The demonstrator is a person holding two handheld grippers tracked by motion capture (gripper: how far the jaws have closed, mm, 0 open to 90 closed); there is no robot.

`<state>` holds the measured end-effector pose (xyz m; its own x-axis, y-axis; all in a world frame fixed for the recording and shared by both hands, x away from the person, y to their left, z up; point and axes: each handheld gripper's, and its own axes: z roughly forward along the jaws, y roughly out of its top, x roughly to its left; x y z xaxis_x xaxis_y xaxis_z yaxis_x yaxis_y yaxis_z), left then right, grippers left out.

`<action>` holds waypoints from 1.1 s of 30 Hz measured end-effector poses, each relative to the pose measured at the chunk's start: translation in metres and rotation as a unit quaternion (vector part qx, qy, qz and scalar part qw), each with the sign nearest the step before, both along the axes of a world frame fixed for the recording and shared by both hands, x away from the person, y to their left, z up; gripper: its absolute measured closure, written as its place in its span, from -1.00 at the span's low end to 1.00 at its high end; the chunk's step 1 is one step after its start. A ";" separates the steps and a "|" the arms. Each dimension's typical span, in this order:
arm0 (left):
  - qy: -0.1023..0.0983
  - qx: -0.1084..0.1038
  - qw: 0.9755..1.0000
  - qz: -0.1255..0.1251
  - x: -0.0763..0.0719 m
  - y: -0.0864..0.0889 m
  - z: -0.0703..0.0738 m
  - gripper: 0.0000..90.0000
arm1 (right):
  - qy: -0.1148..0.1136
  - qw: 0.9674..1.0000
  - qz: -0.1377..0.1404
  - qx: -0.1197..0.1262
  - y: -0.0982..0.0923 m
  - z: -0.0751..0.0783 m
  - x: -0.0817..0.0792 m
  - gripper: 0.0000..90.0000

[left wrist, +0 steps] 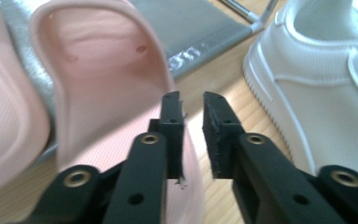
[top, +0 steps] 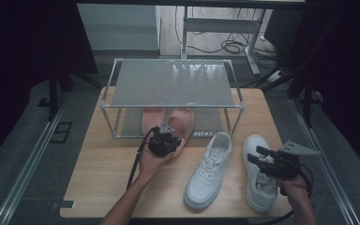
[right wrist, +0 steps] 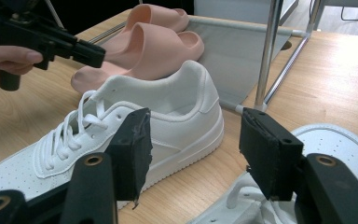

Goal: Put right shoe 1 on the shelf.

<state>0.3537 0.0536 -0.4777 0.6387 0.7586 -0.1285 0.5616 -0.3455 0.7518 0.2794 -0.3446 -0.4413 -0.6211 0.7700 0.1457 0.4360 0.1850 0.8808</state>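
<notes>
Pink slides (top: 168,123) half on the rack's (top: 173,84) bottom shelf, heels poking out toward the person.

The left gripper (top: 165,140) hangs at the nearer slide's heel edge, its jaws drawn close with a thin gap and nothing pinched between them, probably so it can nudge the slide farther under the rack. Right of the slides and in front of the rack, two white sneakers (top: 211,171) wait on the table (top: 103,178), likely next. Over the rightmost sneaker the right gripper (top: 261,157) hovers wide open, holding nothing, ready to close on it.
</notes>
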 end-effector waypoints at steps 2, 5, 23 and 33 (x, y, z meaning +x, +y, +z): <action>-0.002 0.003 1.000 -0.002 -0.006 0.007 -0.001 0.86 | 0.001 1.000 0.001 -0.001 0.000 0.000 0.000 -0.02; -0.003 0.003 1.000 -0.012 -0.014 0.018 -0.002 0.92 | 0.001 1.000 0.001 -0.001 0.001 -0.001 0.000 -0.02; 0.003 0.050 0.998 -0.047 -0.041 0.054 -0.012 1.00 | 0.003 1.000 0.001 -0.004 0.003 -0.002 0.001 -0.02; 0.007 0.053 0.997 -0.056 -0.037 0.052 -0.016 1.00 | 0.004 1.000 0.002 -0.004 0.004 -0.003 0.001 -0.02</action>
